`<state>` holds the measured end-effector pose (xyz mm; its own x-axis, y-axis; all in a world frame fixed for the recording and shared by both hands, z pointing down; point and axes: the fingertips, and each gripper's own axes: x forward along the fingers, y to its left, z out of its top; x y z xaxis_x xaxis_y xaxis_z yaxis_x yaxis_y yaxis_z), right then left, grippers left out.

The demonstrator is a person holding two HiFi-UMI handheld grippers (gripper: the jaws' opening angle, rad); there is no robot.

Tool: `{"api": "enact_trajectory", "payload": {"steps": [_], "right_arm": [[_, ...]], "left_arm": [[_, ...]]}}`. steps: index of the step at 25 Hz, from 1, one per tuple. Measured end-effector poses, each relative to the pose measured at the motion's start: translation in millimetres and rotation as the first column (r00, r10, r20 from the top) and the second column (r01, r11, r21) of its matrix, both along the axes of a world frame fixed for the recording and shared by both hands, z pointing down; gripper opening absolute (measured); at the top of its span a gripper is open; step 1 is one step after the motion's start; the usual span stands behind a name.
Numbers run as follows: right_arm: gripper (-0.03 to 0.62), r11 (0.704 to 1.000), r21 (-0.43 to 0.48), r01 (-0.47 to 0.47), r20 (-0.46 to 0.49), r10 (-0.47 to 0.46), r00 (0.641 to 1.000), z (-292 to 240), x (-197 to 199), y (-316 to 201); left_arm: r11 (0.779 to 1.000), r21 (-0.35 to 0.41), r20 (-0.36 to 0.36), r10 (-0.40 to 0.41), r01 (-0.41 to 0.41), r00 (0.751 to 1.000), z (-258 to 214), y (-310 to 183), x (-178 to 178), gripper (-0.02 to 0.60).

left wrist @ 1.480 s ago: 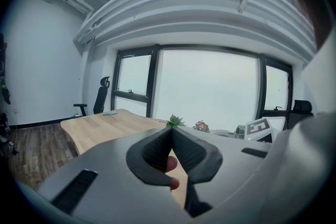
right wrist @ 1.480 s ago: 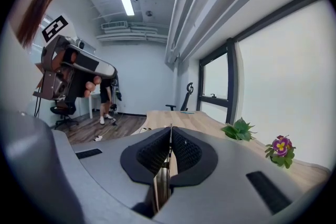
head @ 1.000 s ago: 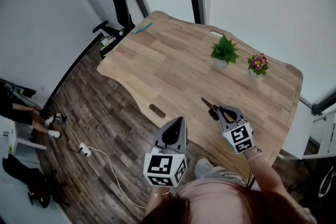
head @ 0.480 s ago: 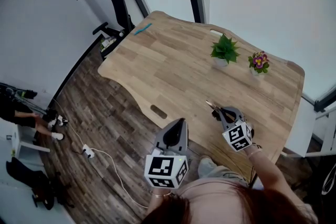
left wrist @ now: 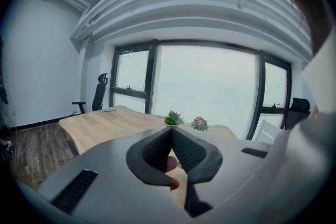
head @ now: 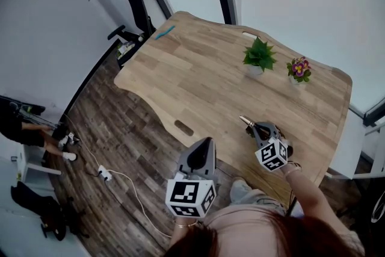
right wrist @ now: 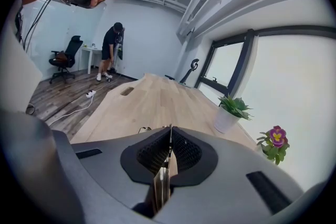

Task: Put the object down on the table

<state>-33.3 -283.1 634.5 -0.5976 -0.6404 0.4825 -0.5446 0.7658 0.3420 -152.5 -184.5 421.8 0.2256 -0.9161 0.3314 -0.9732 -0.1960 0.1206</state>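
Note:
My right gripper (head: 255,128) hovers over the near right part of the wooden table (head: 198,75). It is shut on a thin metal tool (head: 245,121) whose pointed tip sticks out ahead of the jaws. In the right gripper view the tool (right wrist: 161,181) shows as a flat strip clamped edge-on between the pads of the right gripper (right wrist: 170,131). My left gripper (head: 203,144) hangs over the floor just off the table's front edge, shut with nothing in it. In its own view the left gripper (left wrist: 171,131) has its jaw tips touching.
A green potted plant (head: 259,56) and a small purple-flowered pot (head: 299,69) stand at the table's far right. A blue pen (head: 163,32) lies at the far left corner. An office chair (head: 135,0) stands beyond it. A person (head: 18,129) and a power strip (head: 103,174) are on the floor side.
The right gripper with the tool has edged slightly to the right along the table's near side. The left gripper has stayed put.

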Motion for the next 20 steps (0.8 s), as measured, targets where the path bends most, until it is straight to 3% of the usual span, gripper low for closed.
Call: {"api": "enact_trajectory", "payload": {"steps": [12, 20], "right_arm": [[0.006, 1.0, 0.021, 0.002, -0.063, -0.001, 0.998, 24.1, 6.0, -7.1], [0.008, 0.998, 0.036, 0.053, -0.102, -0.049, 0.994, 31.3, -3.2, -4.7]], "left_arm": [[1.0, -0.016, 0.009, -0.004, 0.004, 1.0, 2.4, -0.2, 4.1, 0.002], [1.0, -0.027, 0.016, -0.008, 0.009, 1.0, 6.0, 1.3, 7.2, 0.002]]}}
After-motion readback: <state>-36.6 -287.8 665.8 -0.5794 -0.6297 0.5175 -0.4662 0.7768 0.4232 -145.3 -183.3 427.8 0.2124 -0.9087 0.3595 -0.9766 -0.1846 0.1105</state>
